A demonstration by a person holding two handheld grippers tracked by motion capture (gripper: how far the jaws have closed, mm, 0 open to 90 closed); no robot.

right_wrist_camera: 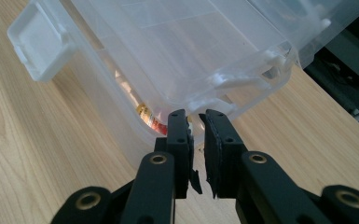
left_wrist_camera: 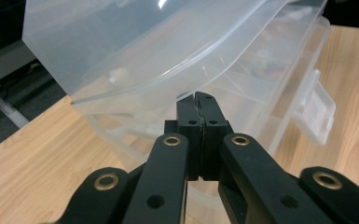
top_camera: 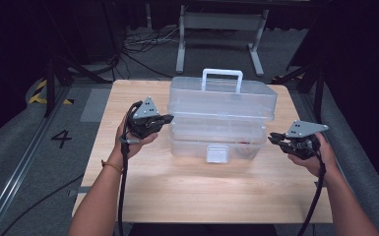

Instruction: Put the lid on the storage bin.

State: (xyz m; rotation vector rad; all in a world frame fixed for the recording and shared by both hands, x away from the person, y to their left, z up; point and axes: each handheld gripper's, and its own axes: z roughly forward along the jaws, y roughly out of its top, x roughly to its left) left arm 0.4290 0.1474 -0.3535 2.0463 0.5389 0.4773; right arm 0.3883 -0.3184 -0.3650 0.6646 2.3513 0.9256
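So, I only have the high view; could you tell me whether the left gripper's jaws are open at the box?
Observer: No, the left gripper is shut, its tips at the rim of the box's upper tray.
Operator: And the right one?
Observer: The right gripper has a narrow gap with nothing in it, by the box's corner.
Operator: Anything inside there?
Observer: A small red and yellow item, in the bottom tray.

Each black gripper, the left gripper [top_camera: 170, 118] and the right gripper [top_camera: 270, 137], is topped by a grey three-cornered plate, fitted with brass-ringed pivots and trailed by a black cable. Bare forearms are seen; an orange band is worn on the left wrist.
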